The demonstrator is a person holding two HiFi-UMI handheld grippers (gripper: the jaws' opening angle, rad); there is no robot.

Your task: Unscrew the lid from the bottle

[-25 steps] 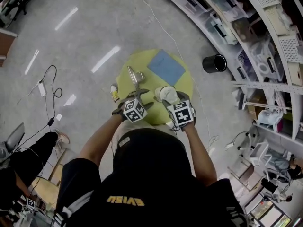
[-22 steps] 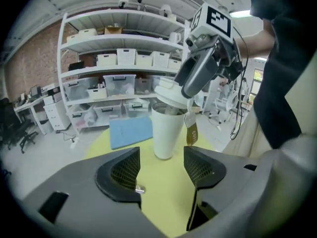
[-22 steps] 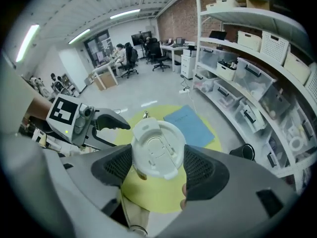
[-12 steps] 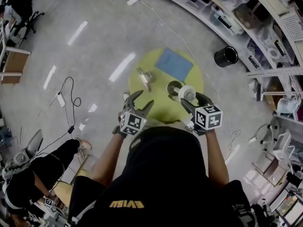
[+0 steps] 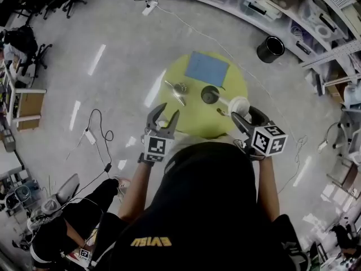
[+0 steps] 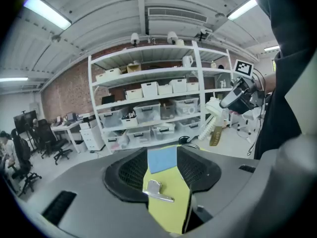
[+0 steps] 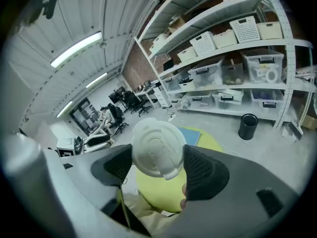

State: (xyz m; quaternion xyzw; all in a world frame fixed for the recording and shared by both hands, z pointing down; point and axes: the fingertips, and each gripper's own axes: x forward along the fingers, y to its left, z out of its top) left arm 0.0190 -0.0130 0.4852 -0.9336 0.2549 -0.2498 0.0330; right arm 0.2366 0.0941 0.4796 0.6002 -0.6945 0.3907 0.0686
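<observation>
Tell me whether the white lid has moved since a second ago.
Yes. The lid, in the right gripper, went right, off the bottle, to the yellow table's edge.

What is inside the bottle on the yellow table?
Only a dark opening shows at the bottle; its depth is in shadow, so contents cannot be told. The white lid is off, clamped in the right gripper.

A: The lid (image 7: 157, 155) looks like white plastic, matt and smooth, with moulded ridges.
B: The pads (image 7: 205, 171) of the right gripper (image 7: 158, 163) look black, with a rough mesh texture.
A: Centre of the head view: the table (image 5: 192, 127) is matt yellow-green, the blue mat (image 5: 207, 69) dull.
B: The metal piece (image 5: 176, 90) there shines, and the grey floor (image 5: 113, 27) is glossy.
</observation>
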